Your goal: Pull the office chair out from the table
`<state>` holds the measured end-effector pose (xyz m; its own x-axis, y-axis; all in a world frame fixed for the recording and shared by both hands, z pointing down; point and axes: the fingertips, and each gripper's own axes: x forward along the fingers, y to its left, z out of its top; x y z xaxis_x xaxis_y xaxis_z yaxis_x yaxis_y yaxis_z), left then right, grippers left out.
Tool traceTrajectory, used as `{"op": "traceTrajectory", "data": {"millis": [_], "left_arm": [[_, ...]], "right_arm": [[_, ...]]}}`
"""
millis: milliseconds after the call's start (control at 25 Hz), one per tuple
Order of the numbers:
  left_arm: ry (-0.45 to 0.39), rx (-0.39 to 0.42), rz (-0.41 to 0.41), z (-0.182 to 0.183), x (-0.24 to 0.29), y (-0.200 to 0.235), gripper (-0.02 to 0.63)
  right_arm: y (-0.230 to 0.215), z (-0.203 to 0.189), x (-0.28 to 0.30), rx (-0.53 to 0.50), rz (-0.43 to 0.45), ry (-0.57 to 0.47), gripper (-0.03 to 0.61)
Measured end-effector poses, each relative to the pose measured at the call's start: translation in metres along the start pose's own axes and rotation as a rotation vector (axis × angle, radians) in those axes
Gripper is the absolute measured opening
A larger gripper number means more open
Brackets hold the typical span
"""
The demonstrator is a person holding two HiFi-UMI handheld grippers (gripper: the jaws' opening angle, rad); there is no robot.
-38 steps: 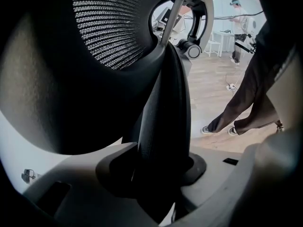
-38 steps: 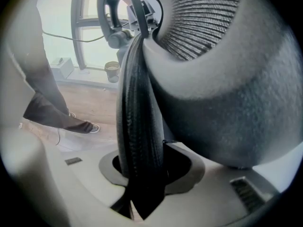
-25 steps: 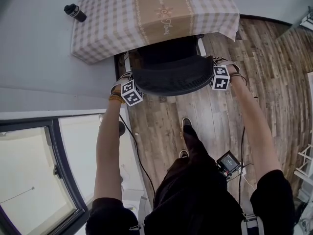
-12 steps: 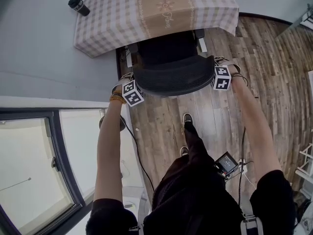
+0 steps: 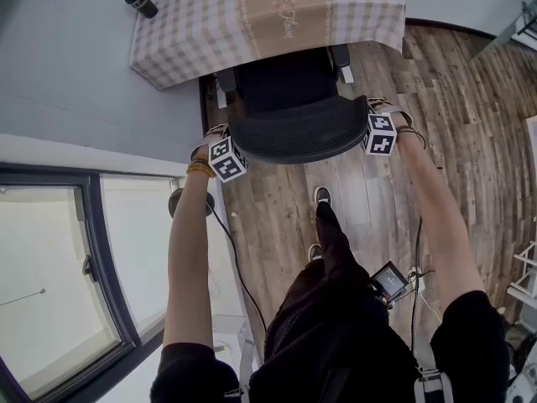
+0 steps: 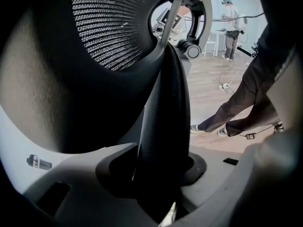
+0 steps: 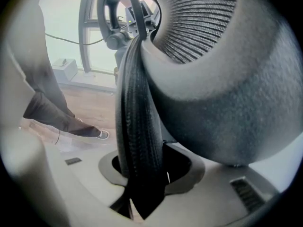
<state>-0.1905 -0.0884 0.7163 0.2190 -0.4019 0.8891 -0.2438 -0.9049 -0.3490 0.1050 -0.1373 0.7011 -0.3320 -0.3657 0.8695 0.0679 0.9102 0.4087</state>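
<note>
The chair (image 5: 294,128) is black, with a curved mesh back and a dark seat. It stands on the wood floor (image 5: 470,91) at the near side of the worktop (image 5: 193,32), which is covered by a checked cloth. The seat's far edge reaches the hanging edge of that cloth.

The left gripper (image 5: 231,151) is clamped on the left end of the back's rim (image 6: 161,126), and the right gripper (image 5: 375,128) on the right end. In each gripper view the ribbed black rim fills the narrow gap between the jaws, pressed from both sides.

Only the head view shows the worktop, a dark bottle (image 5: 140,2) on the grey surface to its far left, and a window (image 5: 59,275) at near left.

The left gripper view alone shows the mesh (image 6: 113,27) close up, a grey bracket (image 6: 191,13) behind the back, and a second person (image 6: 232,13) standing far across the room.

The right gripper view alone shows a window frame (image 7: 87,32) behind the chair. A dark trouser leg (image 7: 52,112) ending in a shoe shows in both gripper views.
</note>
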Motion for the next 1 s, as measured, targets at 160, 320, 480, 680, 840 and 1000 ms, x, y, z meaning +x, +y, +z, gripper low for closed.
{"op": "traceTrajectory", "data": {"millis": [160, 320, 480, 680, 840, 1000], "left_arm": [[-0.006, 0.002, 0.004, -0.001, -0.010, -0.022, 0.189], [-0.006, 0.005, 0.006, -0.006, -0.019, -0.042, 0.189], [-0.008, 0.005, 0.004, -0.008, -0.028, -0.060, 0.192], [-0.011, 0.012, 0.001, -0.012, -0.040, -0.083, 0.192], [-0.020, 0.013, 0.024, -0.011, -0.052, -0.095, 0.195], [-0.023, 0.020, 0.020, -0.017, -0.060, -0.112, 0.196]], "right_arm": [[0.023, 0.004, -0.009, 0.004, -0.003, -0.001, 0.150], [0.044, 0.009, -0.018, 0.005, -0.006, 0.003, 0.150], [0.062, 0.015, -0.027, 0.007, -0.009, 0.000, 0.152], [0.088, 0.020, -0.037, 0.011, -0.008, 0.004, 0.152], [0.106, 0.024, -0.045, 0.010, -0.003, 0.010, 0.150], [0.126, 0.031, -0.053, 0.017, 0.000, 0.011, 0.150]]}}
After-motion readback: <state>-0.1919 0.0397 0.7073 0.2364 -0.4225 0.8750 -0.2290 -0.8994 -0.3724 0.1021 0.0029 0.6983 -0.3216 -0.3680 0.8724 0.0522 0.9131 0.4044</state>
